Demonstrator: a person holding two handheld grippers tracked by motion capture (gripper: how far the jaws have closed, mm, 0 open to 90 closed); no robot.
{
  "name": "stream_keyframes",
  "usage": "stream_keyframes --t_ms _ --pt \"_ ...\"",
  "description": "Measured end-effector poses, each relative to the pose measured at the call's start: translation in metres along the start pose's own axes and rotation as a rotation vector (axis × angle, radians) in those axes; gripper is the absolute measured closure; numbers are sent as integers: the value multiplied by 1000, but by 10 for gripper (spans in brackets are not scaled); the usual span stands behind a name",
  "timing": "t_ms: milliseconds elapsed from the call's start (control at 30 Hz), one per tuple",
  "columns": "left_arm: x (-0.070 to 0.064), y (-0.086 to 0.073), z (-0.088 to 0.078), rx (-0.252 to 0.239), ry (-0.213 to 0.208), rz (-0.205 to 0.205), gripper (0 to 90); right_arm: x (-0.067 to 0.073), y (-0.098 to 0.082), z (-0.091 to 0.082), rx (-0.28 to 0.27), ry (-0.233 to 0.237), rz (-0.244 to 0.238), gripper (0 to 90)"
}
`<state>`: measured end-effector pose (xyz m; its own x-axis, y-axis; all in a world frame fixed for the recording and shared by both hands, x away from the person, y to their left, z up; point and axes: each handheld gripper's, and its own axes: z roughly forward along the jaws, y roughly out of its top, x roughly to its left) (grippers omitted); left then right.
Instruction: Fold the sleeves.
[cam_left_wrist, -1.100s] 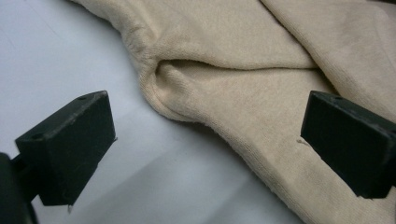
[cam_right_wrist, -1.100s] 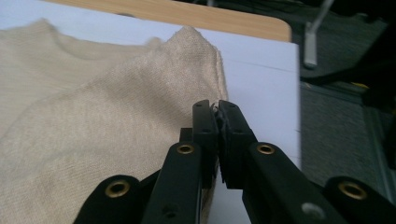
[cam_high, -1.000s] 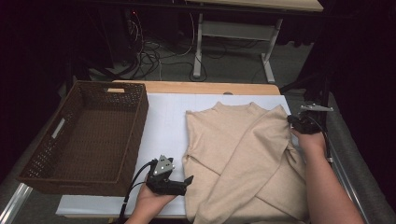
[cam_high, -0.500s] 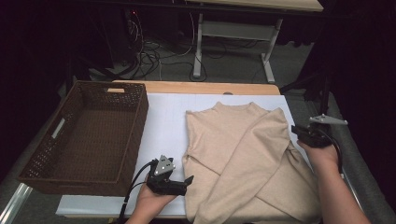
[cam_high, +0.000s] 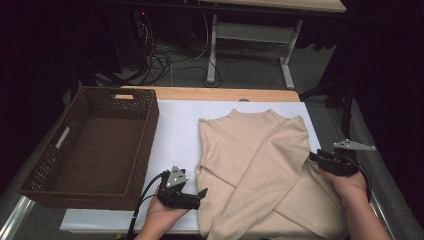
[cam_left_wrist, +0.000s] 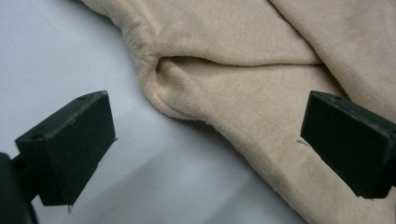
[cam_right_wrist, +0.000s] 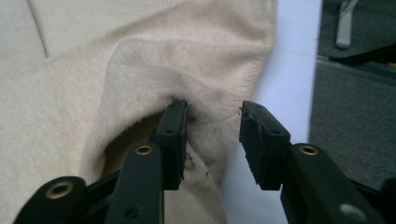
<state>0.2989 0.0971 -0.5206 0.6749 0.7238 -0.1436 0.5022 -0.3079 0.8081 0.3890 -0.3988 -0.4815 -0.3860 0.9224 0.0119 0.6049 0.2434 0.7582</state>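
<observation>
beige sweater (cam_high: 260, 170) lies flat on white table cover (cam_high: 175, 135), right of centre, sleeves folded across its front. left gripper (cam_high: 197, 196) rests at sweater's lower left edge, jaws wide, one over the cover, the other over the fabric, nothing gripped. right gripper (cam_high: 315, 157) sits at sweater's right edge by the folded sleeve; its jaws have just been opening, now partly apart with a fold of fabric between them, pads not pressing. brown wicker basket (cam_high: 95, 145) stands well left of sweater.
</observation>
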Motion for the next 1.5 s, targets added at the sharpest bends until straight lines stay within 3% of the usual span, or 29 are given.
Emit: stream_keyframes --t_ms 67,133,267,333,433,467,567,600,667,800,967,1000,1067,1133,1200,1300,1333,1400,1500 --pt "0 0 0 3 -1 -1 17 2 -2 10 42 6 -23 734" --pt "0 0 0 4 -1 -3 17 2 -4 13 48 -28 -52 855" --pt "0 0 0 5 2 -5 17 -14 1 -9 -18 -126 -68 867" --pt "0 0 1 8 2 -5 17 -26 1 -22 -37 -152 -62 868" --pt "1 1 1 11 2 -7 17 -32 -7 -23 -23 -168 -59 868" --pt "1 1 1 13 2 -8 26 -34 -18 -17 -4 -163 -43 865" --pt "0 1 1 17 2 -7 47 -33 -27 -11 14 -156 -35 829" --pt "0 1 1 26 1 -13 70 -33 -29 -11 7 -158 -23 758" --pt "-5 1 1 97 -32 -53 142 -34 -31 -18 -24 -147 5 689" --pt "-23 -4 -2 182 -79 -46 242 -26 -40 -45 -49 -122 -9 620" --pt "-45 -15 -8 174 -15 -33 347 -15 -70 -71 -29 -97 -6 582" --pt "-51 -17 -9 167 16 -20 393 -13 -78 -74 -25 -89 1 577" --pt "-58 -20 -8 157 38 9 504 -13 -94 -78 -2 -77 18 578" --pt "-59 -21 -7 147 1 14 627 -12 -103 -79 0 -66 33 578" --pt "-59 -21 -7 147 -23 21 804 -10 -106 -79 -11 -50 46 618" --pt "-59 -19 -9 159 -24 28 821 -7 -106 -78 -13 -46 41 772" --pt "-57 -19 -11 161 -24 25 824 -7 -105 -80 -11 -35 37 863" --pt "-50 -21 -16 161 -19 16 826 -6 -104 -81 -3 -44 28 869" --pt "-39 -25 -29 143 -18 -10 826 3 -103 -86 7 -65 -25 877"
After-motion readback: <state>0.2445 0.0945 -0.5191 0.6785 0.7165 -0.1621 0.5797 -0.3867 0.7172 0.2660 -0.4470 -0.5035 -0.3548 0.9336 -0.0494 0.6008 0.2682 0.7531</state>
